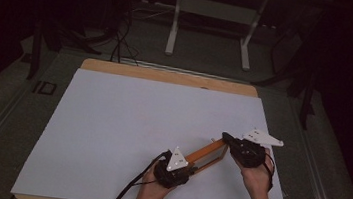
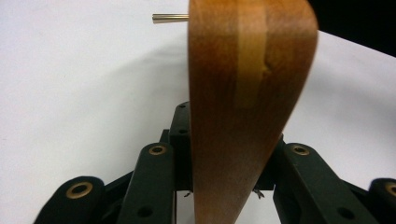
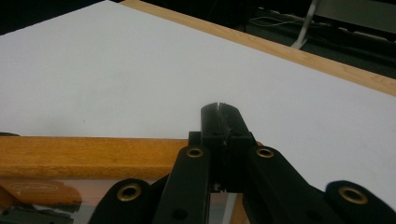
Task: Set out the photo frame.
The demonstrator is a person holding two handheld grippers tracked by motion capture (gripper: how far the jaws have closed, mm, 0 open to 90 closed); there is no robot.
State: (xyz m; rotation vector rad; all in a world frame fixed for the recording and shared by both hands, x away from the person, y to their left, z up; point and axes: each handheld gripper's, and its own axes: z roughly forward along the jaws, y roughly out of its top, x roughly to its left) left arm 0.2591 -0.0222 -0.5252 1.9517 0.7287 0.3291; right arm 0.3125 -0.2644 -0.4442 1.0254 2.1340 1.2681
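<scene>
On the white worktop [image 1: 110,137], both grippers clamp a wooden frame [image 1: 207,151]: left gripper [image 1: 191,169] fingers on one end, right gripper [image 1: 225,137] fingers pressed together on the other.

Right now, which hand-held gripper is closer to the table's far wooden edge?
Right. The right hand-held gripper sits at the wooden frame's farther end, nearer the far wooden edge; the left hand-held gripper grips the frame's nearer end, further from that edge.
</scene>
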